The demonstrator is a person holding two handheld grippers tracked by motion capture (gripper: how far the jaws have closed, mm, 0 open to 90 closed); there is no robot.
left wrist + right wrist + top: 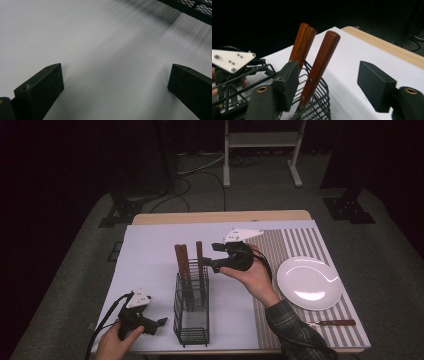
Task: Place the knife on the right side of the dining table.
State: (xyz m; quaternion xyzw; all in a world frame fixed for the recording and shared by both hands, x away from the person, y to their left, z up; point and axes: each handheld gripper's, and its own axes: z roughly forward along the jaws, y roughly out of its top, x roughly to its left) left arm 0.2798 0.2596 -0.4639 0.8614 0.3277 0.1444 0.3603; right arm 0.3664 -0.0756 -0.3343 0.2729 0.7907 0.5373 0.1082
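r gripper [216, 256] jaws apart at handle [319, 66], ungripped; 3 handles in caddy [192, 322]; l gripper [159, 324] apart, idle; plate [309, 282] bare.

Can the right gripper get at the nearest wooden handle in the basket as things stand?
Probably yes: the right gripper is open, the handle stands free above the basket rim between its jaws, nothing blocking.

The lower ends of the wooden handles [319, 65] are hidden inside the mesh basket [191, 312], so the kind of utensil cannot be told. The basket is cut off at the far right corner of the left gripper view, where its wire is blurred. The utensil [334, 323] near the plate [309, 282] is too small to be identified
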